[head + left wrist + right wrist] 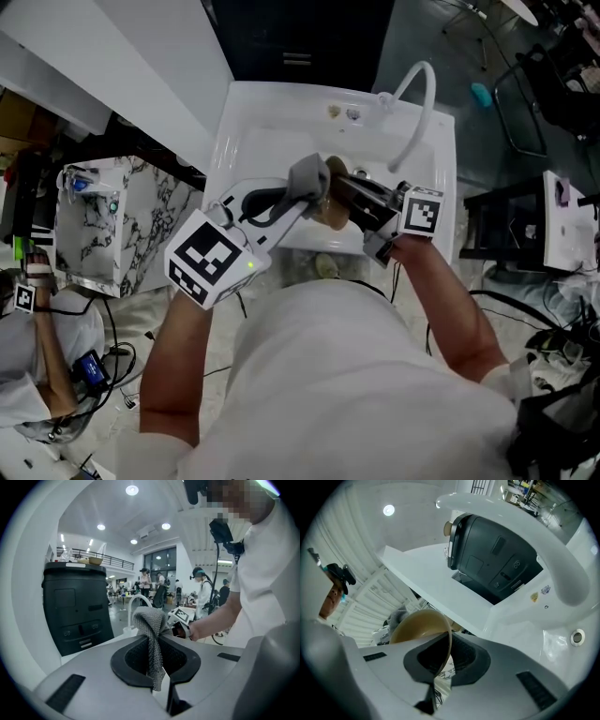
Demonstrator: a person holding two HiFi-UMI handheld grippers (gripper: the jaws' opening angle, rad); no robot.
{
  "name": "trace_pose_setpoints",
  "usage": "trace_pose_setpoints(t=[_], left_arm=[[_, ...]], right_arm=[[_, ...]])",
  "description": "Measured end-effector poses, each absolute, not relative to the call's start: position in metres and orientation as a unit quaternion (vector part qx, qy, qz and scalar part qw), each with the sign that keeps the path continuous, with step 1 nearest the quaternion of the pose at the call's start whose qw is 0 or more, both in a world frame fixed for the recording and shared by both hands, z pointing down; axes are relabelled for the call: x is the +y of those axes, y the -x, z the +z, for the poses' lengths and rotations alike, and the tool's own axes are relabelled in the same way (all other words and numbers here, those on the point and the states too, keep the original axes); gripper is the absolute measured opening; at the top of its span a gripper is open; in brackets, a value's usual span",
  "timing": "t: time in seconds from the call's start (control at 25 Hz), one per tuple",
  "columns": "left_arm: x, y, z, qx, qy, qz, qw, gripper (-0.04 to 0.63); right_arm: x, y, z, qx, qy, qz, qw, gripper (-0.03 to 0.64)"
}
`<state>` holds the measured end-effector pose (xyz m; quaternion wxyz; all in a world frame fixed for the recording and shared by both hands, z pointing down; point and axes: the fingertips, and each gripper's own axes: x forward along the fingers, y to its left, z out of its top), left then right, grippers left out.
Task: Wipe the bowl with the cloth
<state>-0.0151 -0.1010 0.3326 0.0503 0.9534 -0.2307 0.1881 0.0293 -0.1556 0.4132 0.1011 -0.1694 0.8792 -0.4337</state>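
Over the white sink [267, 131] at frame centre, my right gripper [444, 654] has its jaws clamped on the rim of the tan round bowl [417, 626], presenting it to my left gripper [157, 644], jaws pinching the grey knitted cloth [151, 620] for wiping.

Right hand-held gripper [444, 663], lower centre: jaws closed on the thin rim of the tan bowl [417, 627], which opens toward the left of the frame. Grey cloth [396, 616] peeks out just behind the bowl's upper left edge. White sink [562, 597] fills the right side, with its drain [577, 637] at the right edge. Black cabinet [492, 559] sits upper centre.
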Motion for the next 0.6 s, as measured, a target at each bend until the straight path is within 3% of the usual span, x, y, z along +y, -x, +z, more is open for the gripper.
trace_pose_setpoints(t=[0.6], left_arm=[[-0.049, -0.014, 0.37, -0.128, -0.962, 0.233, 0.059, 0.035]], right_arm=[[-0.161, -0.034, 0.396, 0.858, 0.159, -0.462, 0.158, 0.02]])
